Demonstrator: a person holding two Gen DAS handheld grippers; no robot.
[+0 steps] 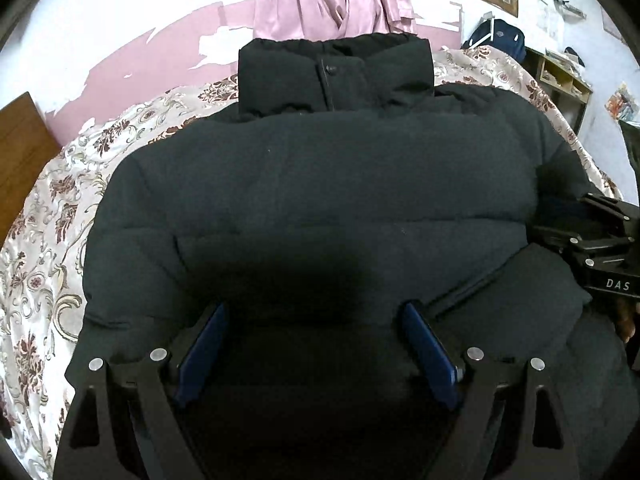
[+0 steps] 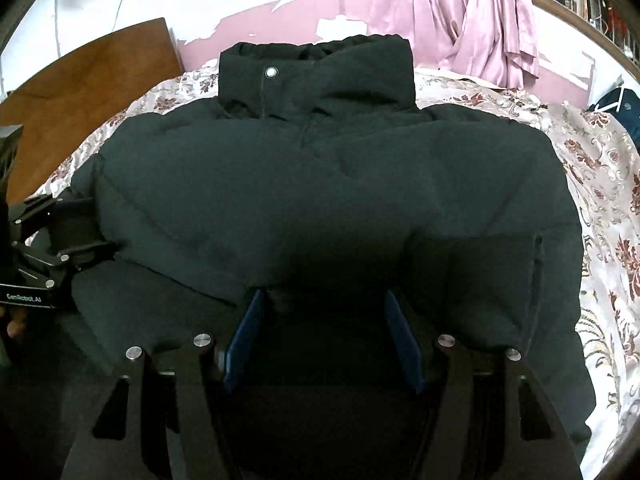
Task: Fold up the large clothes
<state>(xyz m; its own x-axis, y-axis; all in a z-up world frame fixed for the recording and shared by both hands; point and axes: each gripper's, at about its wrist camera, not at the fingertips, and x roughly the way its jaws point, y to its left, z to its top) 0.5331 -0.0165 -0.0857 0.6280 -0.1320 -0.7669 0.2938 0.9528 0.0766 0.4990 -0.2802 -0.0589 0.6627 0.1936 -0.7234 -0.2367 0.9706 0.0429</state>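
Hovering with left gripper (image 1: 316,344) and right gripper (image 2: 324,330) both spread over jacket (image 1: 320,184) hem at frame bottom, collar lying toward frame top.

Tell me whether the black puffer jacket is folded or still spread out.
Partly folded. The black puffer jacket lies on the floral bedspread as a compact block, collar on top at the far end, no sleeves sticking out sideways.

Left gripper (image 1: 316,312), right gripper (image 2: 326,296): black frames, blue pads, silver screws
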